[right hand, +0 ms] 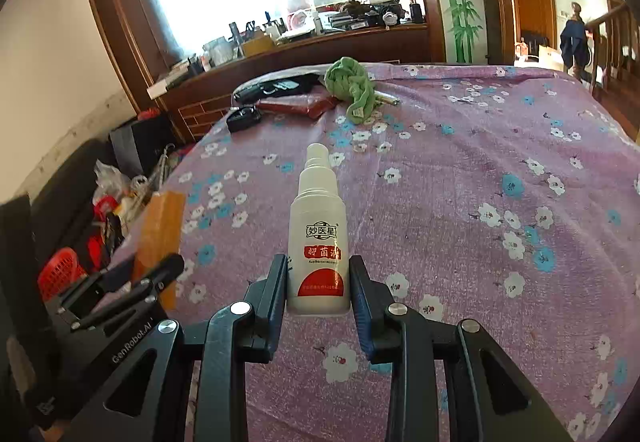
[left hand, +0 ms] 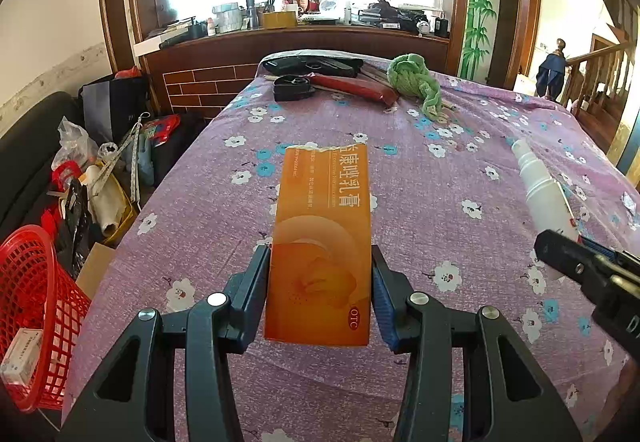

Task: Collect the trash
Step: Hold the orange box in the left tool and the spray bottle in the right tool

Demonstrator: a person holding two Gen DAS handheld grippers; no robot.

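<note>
Left wrist view: table draped in purple flowered cloth; red mesh basket low at left, likely for trash. Left gripper jaws clamped on flat orange cardboard box. Right gripper jaws pinching smooth white plastic spray bottle, both lifted for dropping.

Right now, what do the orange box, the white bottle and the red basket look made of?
Orange box: thin printed cardboard, slightly glossy; its far end is torn ragged.
White bottle: opaque plastic, smooth, with highlights and a printed label.
Red basket: moulded plastic, by its open lattice wall.
</note>
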